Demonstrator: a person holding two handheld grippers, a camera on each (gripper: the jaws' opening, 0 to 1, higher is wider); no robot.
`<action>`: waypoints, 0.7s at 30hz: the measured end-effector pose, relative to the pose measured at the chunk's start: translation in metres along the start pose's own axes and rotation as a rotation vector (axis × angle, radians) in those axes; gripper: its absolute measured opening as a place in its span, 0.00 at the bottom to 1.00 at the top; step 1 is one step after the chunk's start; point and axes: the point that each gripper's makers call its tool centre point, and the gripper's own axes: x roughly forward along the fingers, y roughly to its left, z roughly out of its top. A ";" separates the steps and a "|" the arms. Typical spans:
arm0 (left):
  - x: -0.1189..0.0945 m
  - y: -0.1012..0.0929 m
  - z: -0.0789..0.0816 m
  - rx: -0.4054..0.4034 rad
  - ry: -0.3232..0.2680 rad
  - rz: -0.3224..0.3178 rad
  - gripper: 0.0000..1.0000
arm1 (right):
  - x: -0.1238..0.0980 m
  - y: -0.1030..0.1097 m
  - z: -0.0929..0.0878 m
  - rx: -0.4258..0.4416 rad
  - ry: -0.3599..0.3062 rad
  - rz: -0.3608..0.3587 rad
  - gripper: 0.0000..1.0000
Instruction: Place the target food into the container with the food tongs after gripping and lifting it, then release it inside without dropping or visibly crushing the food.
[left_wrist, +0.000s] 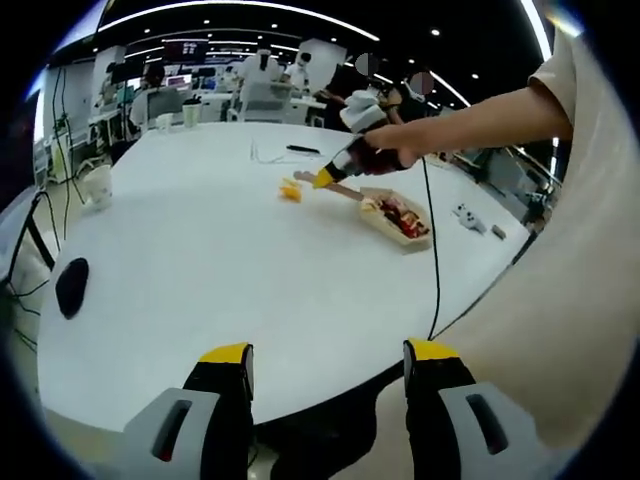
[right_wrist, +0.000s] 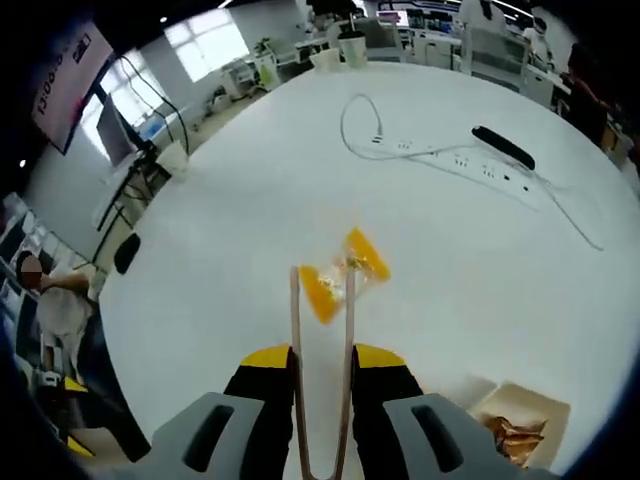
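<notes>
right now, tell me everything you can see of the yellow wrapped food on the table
The yellow wrapped food is a small bright yellow-orange piece in clear, crinkly wrapping, two lobes joined at a pale pinched middle. It lies flat on the white table, apart from the paper container. The tips of the wooden tongs, held in the right gripper, straddle its near lobe; whether they pinch it cannot be told. In the left gripper view it sits at.

Bright, even ceiling strip lights; mild glare on white table (left_wrist: 250, 270). Fisheye bending at edges. Window (right_wrist: 205, 40) blown out at 11 o'clock.
</notes>
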 end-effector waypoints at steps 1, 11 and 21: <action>0.000 0.000 -0.001 -0.004 0.000 0.001 0.60 | 0.002 0.001 0.002 -0.005 0.003 -0.002 0.21; 0.006 -0.004 -0.013 -0.049 0.014 -0.024 0.60 | 0.015 -0.001 0.023 -0.014 0.000 -0.004 0.21; 0.011 -0.004 -0.019 -0.043 0.032 -0.027 0.61 | 0.024 -0.008 0.040 -0.042 0.001 -0.029 0.21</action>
